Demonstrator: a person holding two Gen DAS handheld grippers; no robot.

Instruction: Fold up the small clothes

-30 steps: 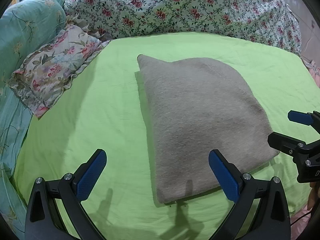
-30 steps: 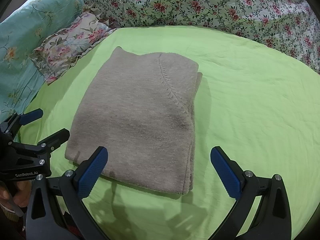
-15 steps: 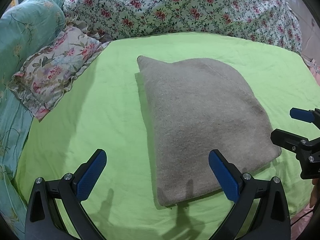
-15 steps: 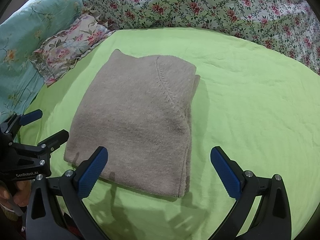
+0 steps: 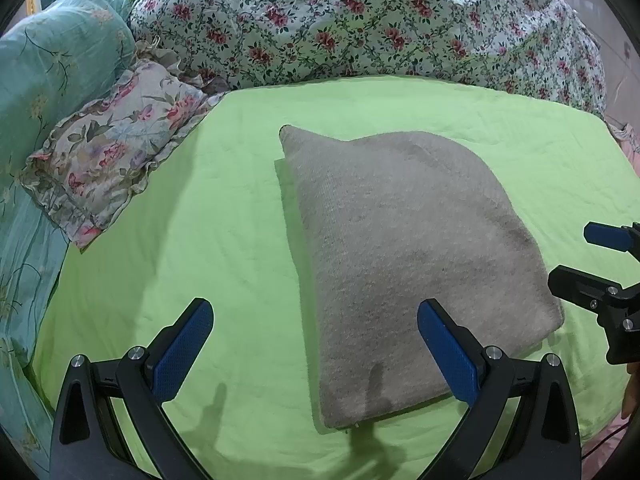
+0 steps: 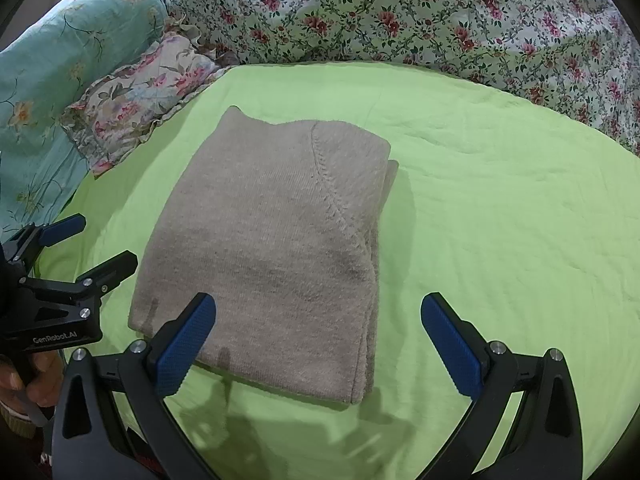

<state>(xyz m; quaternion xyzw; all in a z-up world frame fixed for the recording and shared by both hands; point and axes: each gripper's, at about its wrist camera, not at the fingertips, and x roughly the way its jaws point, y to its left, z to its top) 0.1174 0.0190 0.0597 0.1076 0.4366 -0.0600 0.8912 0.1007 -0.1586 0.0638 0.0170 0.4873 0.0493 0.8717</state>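
Grey knit garment (image 6: 272, 248) lies folded in layers on the green bed sheet (image 6: 500, 208), mid-bed. Looks soft, light, floppy; layers likely to slide. Best pinched at the stacked near edge. Left hand-held gripper (image 5: 312, 350) and right hand-held gripper (image 6: 316, 344) both spread, empty.

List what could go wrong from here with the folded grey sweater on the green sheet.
The grey sweater lies folded, with layered edges stacked along one side; a grab there could catch only the top layer and undo the fold. Both the left tool and the right tool are open and close together, so they might knock each other. A pinch could also gather the green sheet.
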